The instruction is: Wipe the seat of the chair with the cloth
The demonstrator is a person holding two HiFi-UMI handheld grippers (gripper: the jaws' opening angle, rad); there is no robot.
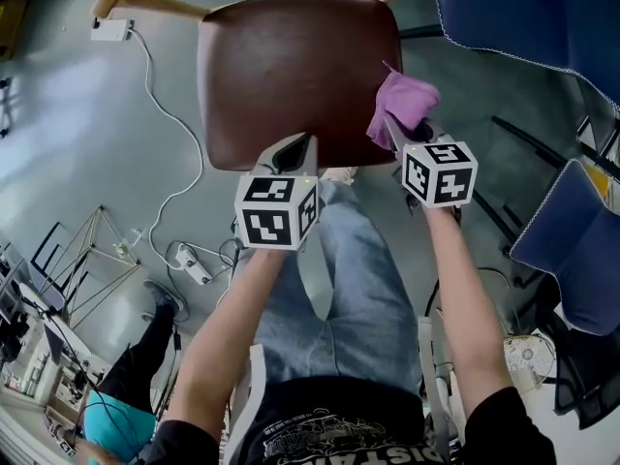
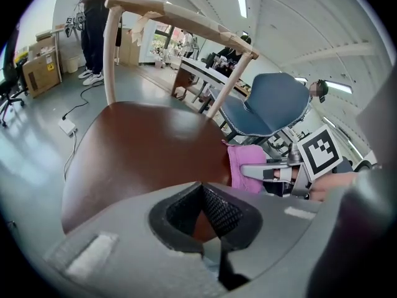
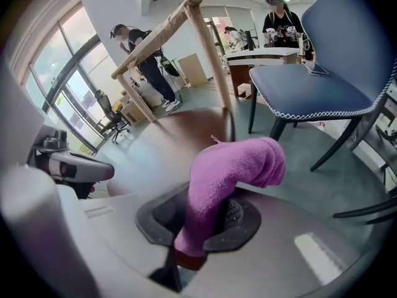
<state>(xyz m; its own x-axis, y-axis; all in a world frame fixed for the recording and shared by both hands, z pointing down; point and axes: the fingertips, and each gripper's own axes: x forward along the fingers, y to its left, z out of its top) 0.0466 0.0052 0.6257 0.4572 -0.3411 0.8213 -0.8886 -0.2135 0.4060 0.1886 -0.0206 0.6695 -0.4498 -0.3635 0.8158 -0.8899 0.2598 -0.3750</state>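
At the near right corner of the brown chair seat (image 1: 291, 76), the right gripper (image 1: 395, 132) has its jaws closed on a purple cloth (image 1: 402, 103). The bunched cloth stands up out of the jaws and folds over, partly above the seat's right edge; whether it touches the seat cannot be told. At the seat's near edge, left of centre, the left gripper (image 1: 294, 146) points onto the seat with its jaw tips drawn together and nothing between them. Right of the seat stands a blue chair (image 1: 542, 17); left of it, a white cable (image 1: 165, 114) lies on the floor.
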